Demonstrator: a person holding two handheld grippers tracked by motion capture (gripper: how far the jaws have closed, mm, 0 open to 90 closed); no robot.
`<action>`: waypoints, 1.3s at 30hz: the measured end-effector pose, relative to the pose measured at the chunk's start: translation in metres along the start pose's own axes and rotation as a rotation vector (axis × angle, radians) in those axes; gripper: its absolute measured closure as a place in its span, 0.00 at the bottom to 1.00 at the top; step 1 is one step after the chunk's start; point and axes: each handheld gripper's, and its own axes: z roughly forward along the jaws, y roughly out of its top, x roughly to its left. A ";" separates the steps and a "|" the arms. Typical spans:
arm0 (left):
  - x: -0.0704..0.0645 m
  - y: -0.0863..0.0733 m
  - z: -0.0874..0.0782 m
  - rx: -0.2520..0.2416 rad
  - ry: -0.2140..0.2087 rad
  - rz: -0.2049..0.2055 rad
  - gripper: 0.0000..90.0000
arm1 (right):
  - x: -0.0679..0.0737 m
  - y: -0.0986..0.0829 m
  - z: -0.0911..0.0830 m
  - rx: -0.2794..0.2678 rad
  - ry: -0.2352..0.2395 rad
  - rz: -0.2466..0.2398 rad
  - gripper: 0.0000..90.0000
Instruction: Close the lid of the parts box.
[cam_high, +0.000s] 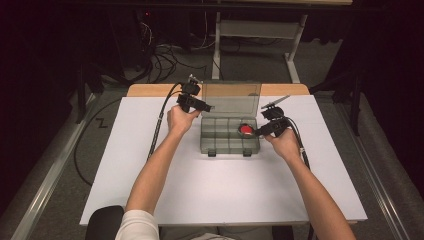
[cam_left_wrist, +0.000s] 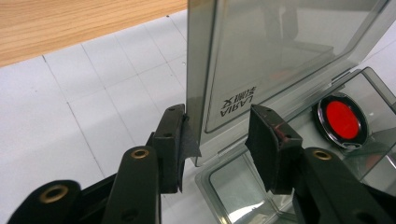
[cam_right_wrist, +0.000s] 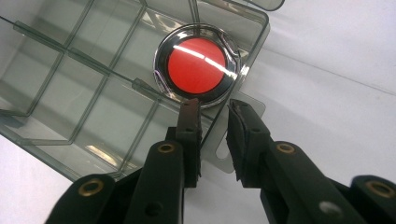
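While left gripper straddles upright lid unclamped, right gripper gapes, seemingly over box wall beside red disc.

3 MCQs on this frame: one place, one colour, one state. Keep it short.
1. Where does the red disc lie?
A. on the bare table
B. in a compartment of the organizer box
C. on the lid

2. What colour is the tabletop?
A. white
B. green
C. black

3. How is the box lid?
A. shut flat
B. taken off
C. raised upright

Key: 1 B, compartment walls surround it in the right gripper view. 2 A, high view shows it white. 3 C, it stands up, with the left gripper open around its edge.
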 end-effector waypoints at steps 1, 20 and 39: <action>-0.001 0.000 -0.001 -0.005 0.002 -0.001 0.64 | 0.000 0.000 0.000 0.001 0.000 0.000 0.85; -0.010 -0.002 -0.013 -0.020 0.031 0.024 0.67 | 0.001 0.000 0.000 -0.001 -0.006 -0.028 0.86; -0.016 -0.012 -0.023 -0.041 0.030 0.032 0.69 | -0.001 -0.002 0.000 -0.014 0.004 -0.044 0.85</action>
